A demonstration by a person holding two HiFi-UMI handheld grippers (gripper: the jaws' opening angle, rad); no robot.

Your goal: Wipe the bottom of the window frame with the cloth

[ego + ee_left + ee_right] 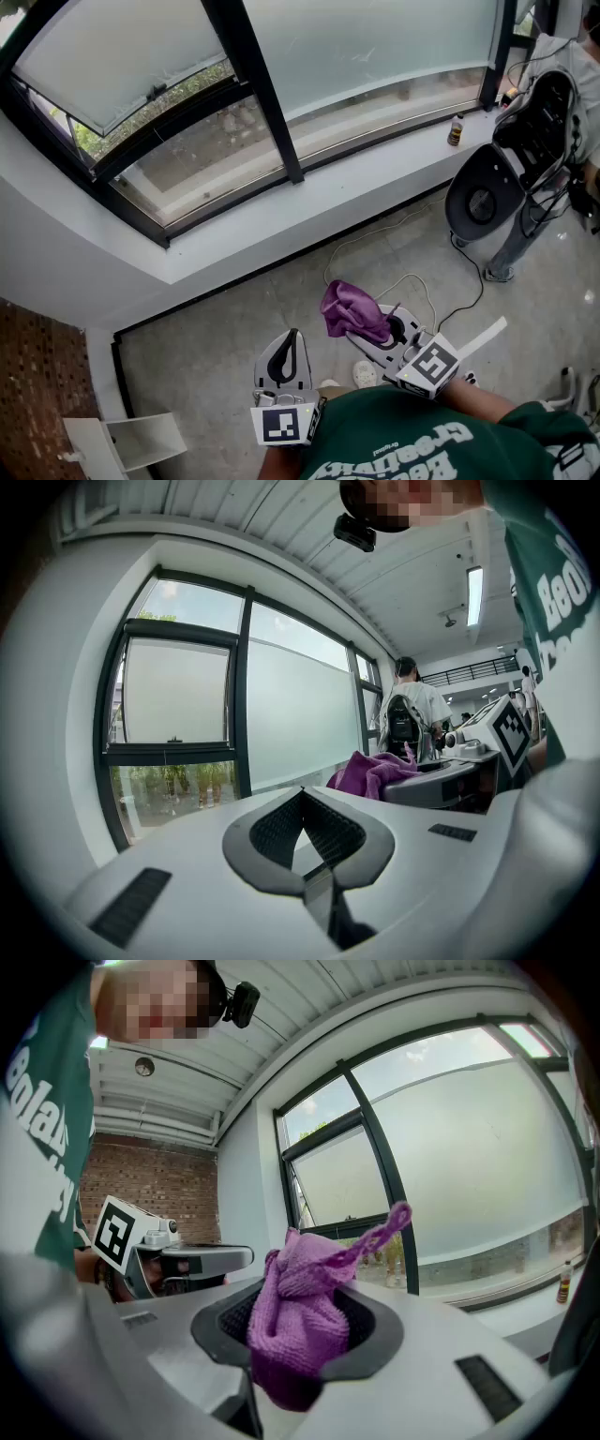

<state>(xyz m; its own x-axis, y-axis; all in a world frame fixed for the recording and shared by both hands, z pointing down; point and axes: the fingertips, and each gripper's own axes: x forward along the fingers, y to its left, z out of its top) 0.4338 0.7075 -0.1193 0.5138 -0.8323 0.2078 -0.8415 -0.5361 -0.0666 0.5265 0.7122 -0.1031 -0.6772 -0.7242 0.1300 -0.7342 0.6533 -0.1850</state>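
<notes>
Daylight is coming in through the frosted panes (375, 47) and is lighting every view brightly and evenly; the window frame (265, 103) is showing dark against it. Shadows on the floor (234, 319) are looking soft. A ceiling lamp (474, 594) is glaring white. Both gripper views are bending and darkening at their edges.

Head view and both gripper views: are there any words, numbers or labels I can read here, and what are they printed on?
Shirt: white lettering, upside down and cut off; not readable as whole words.
Left gripper and right gripper: their cubes bear black-and-white square patterns, no words.
Bottle on the window sill: label too small to read.
Cloth: no print.
</notes>
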